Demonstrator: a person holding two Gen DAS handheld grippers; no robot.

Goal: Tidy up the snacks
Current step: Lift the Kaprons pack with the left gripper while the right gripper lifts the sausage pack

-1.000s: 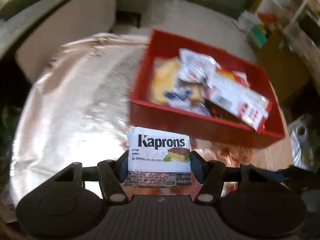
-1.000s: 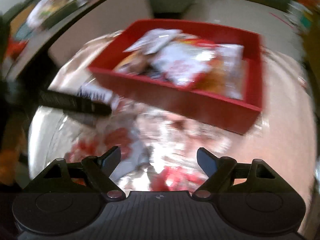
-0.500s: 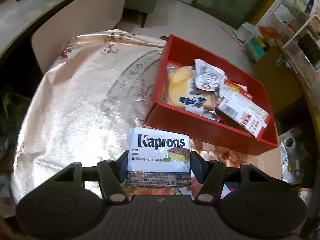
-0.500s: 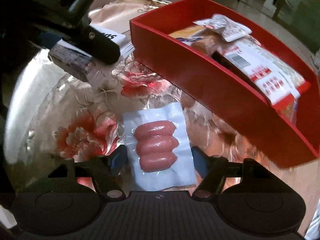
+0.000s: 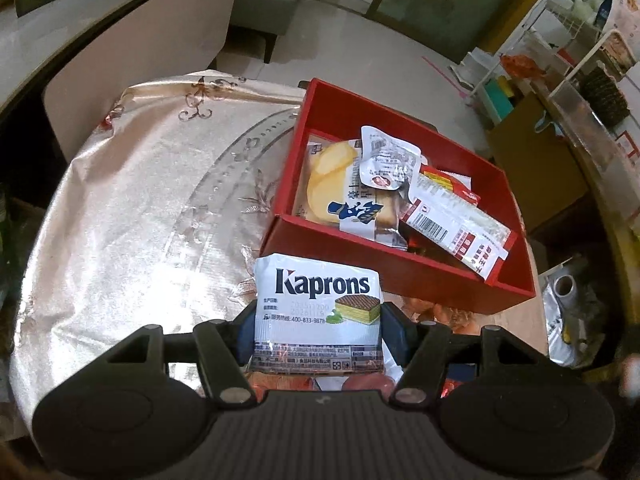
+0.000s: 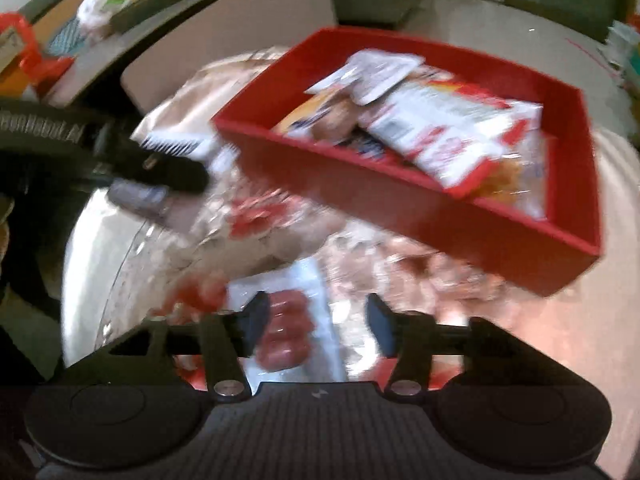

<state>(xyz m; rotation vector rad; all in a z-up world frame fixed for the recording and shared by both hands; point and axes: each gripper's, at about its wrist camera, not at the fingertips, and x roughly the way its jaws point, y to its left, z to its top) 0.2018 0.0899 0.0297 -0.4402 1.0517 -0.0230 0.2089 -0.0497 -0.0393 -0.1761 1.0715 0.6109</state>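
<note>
In the left wrist view, my left gripper (image 5: 318, 320) is closed about a third of its range on the Kaprons wafer packet (image 5: 318, 306); both pads press the sides of the packet, so I hold it firmly. The packet hangs above the shiny tablecloth (image 5: 140, 200), just before the near wall of the red tray (image 5: 400, 264). In the tray there are already several snacks, among them a yellow biscuit pack (image 5: 332, 184) and a long white-and-red pack (image 5: 456, 224). I judge that this step is the carrying of the wafer to the tray. The next move needs a lift over the near wall and then a release above a free place, perhaps the back corner.

In the right wrist view, which is blurred, my right gripper (image 6: 314, 322) stands about half open, and its jaws have just been closing. The sausage pack (image 6: 286, 336) lies on the cloth between them, toward the left finger; whether the pads press it already I cannot tell. The red tray is beyond, up and to the right. I think the grasp must be finished first, with the pack better centred, before I lift.
</note>
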